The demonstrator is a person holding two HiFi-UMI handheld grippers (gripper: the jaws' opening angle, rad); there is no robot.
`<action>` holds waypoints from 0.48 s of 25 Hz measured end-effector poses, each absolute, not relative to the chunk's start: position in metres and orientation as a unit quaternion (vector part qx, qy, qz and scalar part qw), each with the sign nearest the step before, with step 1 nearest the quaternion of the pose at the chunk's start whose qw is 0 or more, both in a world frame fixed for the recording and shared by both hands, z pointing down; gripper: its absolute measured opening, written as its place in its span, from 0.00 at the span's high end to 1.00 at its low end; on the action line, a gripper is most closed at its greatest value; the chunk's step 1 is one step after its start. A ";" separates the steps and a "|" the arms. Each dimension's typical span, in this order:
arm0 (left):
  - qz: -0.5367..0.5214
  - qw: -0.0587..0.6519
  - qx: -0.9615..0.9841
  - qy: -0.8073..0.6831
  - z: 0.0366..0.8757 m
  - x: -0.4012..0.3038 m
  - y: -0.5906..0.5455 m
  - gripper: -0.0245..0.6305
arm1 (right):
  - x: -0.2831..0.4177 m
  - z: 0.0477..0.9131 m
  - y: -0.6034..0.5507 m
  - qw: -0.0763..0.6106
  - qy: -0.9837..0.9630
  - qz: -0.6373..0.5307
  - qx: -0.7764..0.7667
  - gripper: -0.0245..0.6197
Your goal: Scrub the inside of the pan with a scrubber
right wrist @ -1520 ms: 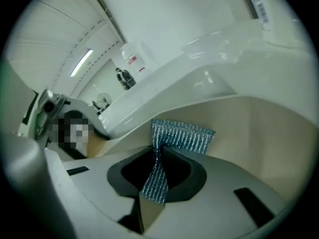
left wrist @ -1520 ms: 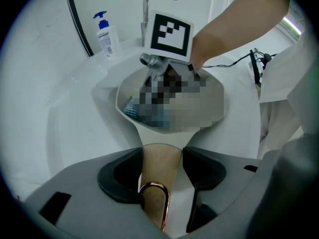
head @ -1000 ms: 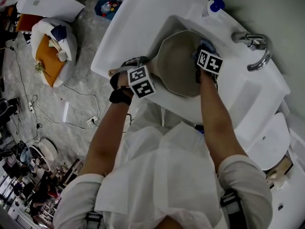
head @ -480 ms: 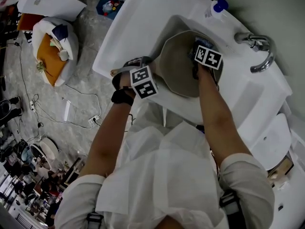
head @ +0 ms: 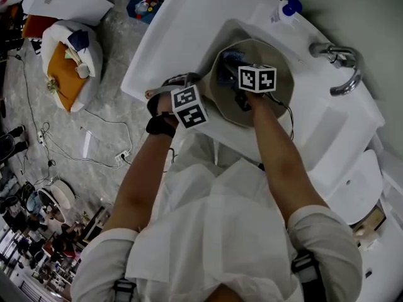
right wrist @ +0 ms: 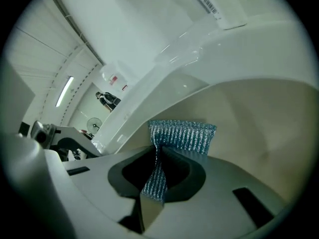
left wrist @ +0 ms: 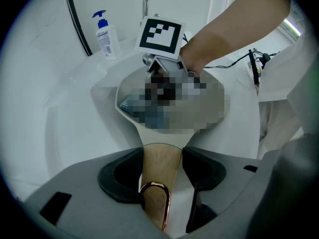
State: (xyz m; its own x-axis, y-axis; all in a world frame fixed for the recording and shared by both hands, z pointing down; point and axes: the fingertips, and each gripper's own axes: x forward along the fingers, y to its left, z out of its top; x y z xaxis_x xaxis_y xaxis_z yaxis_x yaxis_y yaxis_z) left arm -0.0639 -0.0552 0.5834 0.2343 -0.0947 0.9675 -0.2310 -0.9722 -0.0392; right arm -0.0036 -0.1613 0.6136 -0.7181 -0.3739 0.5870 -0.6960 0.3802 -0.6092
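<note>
A beige pan (head: 274,83) sits tilted in the white sink (head: 176,30). Its wooden handle (left wrist: 158,166), with a copper loop at the end, points toward me. My left gripper (left wrist: 160,168) is shut on that handle, pads on both sides; in the head view the left gripper (head: 181,85) is at the pan's left rim. My right gripper (right wrist: 158,176) is shut on a blue knitted scrubber (right wrist: 184,133), which presses against the pan's inner wall (right wrist: 259,128). From above, the right gripper (head: 236,80) and scrubber (head: 230,61) are in the pan's left half.
A chrome faucet (head: 340,61) curves over the sink's right side. A soap bottle with a blue pump (head: 283,10) stands at the back rim. A cable (left wrist: 254,63) runs from the right gripper's arm. Bags and cables lie on the floor (head: 69,68) to the left.
My right gripper has carried the scrubber across the pan's inside, from its right side to its left. The left gripper and the handle have stayed put.
</note>
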 end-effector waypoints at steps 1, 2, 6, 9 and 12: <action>0.610 0.056 0.783 -0.104 0.583 -0.064 -0.055 0.57 | -0.010 0.611 -0.153 0.179 -0.814 0.453 0.316 0.90; 0.610 0.056 0.783 -0.104 0.584 -0.064 -0.055 0.57 | -0.015 0.609 -0.145 0.178 -0.816 0.460 0.301 0.90; 0.611 0.056 0.783 -0.104 0.585 -0.063 -0.056 0.57 | -0.029 0.607 -0.105 0.207 -0.828 0.471 0.223 0.90; 0.611 0.057 0.783 -0.103 0.584 -0.063 -0.056 0.57 | -0.030 0.606 -0.073 0.244 -0.824 0.484 0.168 0.90; 0.612 0.057 0.782 -0.103 0.583 -0.063 -0.055 0.57 | -0.020 0.607 -0.038 0.302 -0.801 0.508 0.098 0.90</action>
